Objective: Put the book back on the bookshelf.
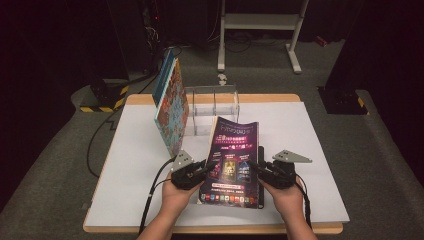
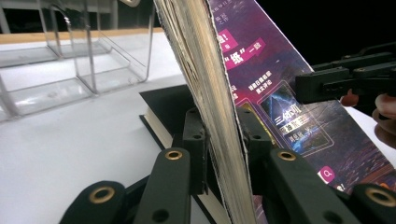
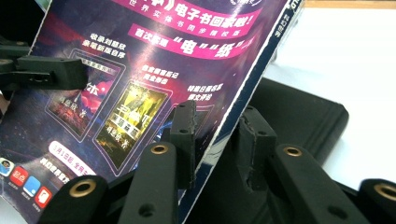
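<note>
A thick magazine (image 1: pixel 232 155) with a purple cover is held tilted up off the white table between my two grippers. My left gripper (image 1: pixel 210 165) is shut on its left edge. In the left gripper view the jaws (image 2: pixel 222 135) press both sides of the page block of the magazine (image 2: pixel 280 93). My right gripper (image 1: pixel 254 164) clamps the right edge. In the right gripper view its jaws (image 3: pixel 217 135) stand either side of the spine of the magazine (image 3: pixel 140 70). Under it a black book (image 3: pixel 299 116) lies flat, and the left gripper view has this black book (image 2: pixel 163 100) too.
A clear acrylic rack (image 1: pixel 212 107) with dividers stands at the back of the table (image 1: pixel 310 150). Colourful books (image 1: pixel 170 107) lean upright at the rack's left end. The clear rack (image 2: pixel 93 56) looks empty in its near slots. A dark floor and a metal stand lie beyond.
</note>
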